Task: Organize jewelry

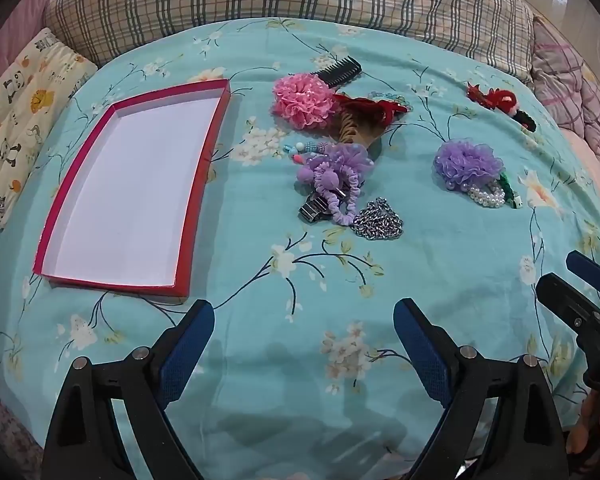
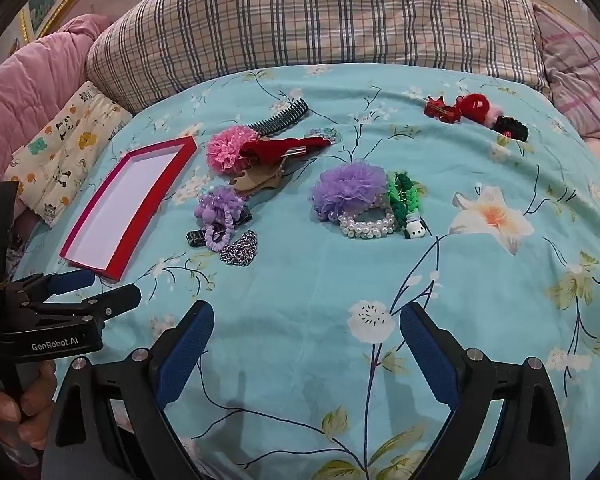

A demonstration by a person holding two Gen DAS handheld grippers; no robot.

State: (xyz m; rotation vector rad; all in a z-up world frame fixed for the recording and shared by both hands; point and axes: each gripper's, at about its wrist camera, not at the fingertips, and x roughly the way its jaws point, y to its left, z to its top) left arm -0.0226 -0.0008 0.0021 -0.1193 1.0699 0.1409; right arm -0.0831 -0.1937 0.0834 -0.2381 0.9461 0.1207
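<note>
A bed point(image 1: 340, 280) with a blue flowery sheet holds all the pretty things; the left gripper point(image 1: 304, 320) hangs over the sheet with its two blue fingers spread wide and nothing between them; the right gripper point(image 2: 306, 322) is just the same, wide and holding nothing; a red box point(image 1: 204, 168) with a white bottom lies on the left side of the bed, and nothing is in it; beside the box is a heap with a pink puffy flower point(image 1: 302, 98), a black comb point(image 1: 340, 70), a red bow point(image 1: 370, 108), a purple hair tie point(image 1: 338, 182) and a silver chain point(image 1: 378, 220); the chain sits at the near edge of the heap, touching the hair tie; more to the right lies a purple puffy flower point(image 2: 348, 186) on top of a pearl bracelet point(image 2: 366, 226), with a green braided band point(image 2: 404, 196) just beside them; far back on the right are some red hair clips point(image 2: 456, 108); a checked pillow point(image 2: 320, 20) lies at the back of the bed.
</note>
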